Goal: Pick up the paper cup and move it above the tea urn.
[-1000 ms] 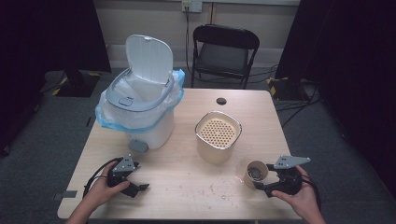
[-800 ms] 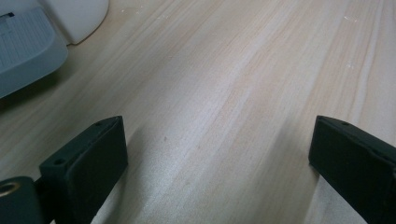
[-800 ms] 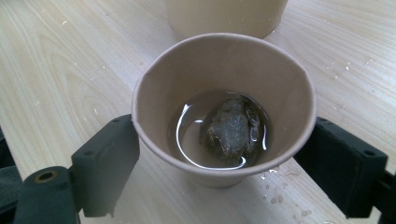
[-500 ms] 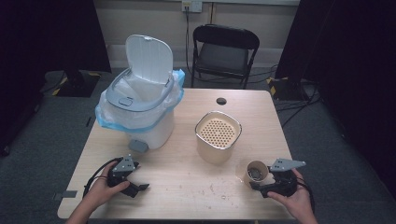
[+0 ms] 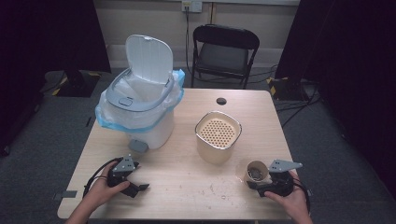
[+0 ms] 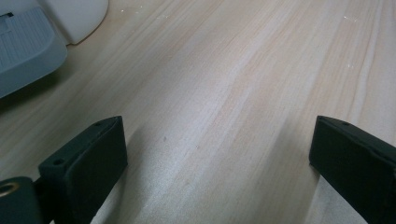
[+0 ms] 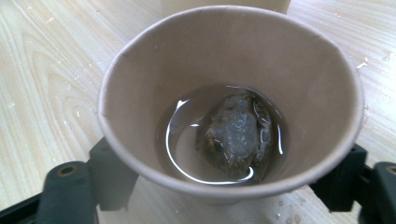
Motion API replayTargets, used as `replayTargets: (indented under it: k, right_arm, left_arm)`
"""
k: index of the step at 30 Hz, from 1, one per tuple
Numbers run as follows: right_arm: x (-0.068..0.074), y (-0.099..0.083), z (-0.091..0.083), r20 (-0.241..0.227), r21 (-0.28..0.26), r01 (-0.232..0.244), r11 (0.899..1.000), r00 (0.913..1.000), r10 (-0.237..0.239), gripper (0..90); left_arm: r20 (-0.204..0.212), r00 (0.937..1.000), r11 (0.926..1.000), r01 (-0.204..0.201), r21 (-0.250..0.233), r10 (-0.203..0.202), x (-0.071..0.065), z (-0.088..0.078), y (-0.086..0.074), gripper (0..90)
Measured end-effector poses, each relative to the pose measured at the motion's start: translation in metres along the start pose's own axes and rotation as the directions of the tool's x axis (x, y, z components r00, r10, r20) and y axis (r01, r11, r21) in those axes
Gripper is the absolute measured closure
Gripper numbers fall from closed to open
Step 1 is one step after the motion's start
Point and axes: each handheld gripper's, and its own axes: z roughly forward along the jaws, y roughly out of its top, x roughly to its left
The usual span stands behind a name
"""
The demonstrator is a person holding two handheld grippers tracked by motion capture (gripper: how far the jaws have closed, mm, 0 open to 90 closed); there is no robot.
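A brown paper cup [image 5: 256, 171] stands near the table's front right corner. Inside the cup [image 7: 140, 84] a wet tea bag [image 7: 236, 135] lies in a little clear liquid. My right gripper [image 5: 254, 180] is set around the cup's lower wall, one jaw on each side. Its jaws have just been closing in on the cup, and the rim hides the pads, so no squeeze shows on the round wall; in its own view the right gripper [image 7: 224, 186] sits under the rim. My left gripper [image 5: 138, 184] rests at the front left; in its own view the left gripper [image 6: 217, 154] stands open over bare wood.
A white pedal bin [image 5: 140, 107] with a blue liner and raised lid stands at the back left, its grey pedal [image 6: 23, 51] close to my left gripper. A cream container with a perforated top [image 5: 218, 137] is just behind the cup. A black chair [image 5: 224, 51] stands beyond the table [image 5: 187, 186].
My right gripper has sunk a little beside the cup and its jaws have drawn closer to the cup's wall. The left gripper has kept still.
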Motion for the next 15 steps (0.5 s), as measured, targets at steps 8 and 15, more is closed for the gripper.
replayTargets:
  k: [8,15]
  right_arm:
    - [-0.0009,-0.0051,0.0044,-0.003,-0.019,-0.003,1.0,1.0,0.003,24.5]
    - [0.0003,-0.0072,0.0069,0.007,-0.035,-0.006,0.999,1.0,0.006,25.5]
  left_arm:
    - [0.0,1.0,1.0,0.0,0.0,0.0,0.0,0.0,0.0,3.7]
    - [0.0,1.0,1.0,0.0,0.0,0.0,0.0,0.0,0.0,3.7]
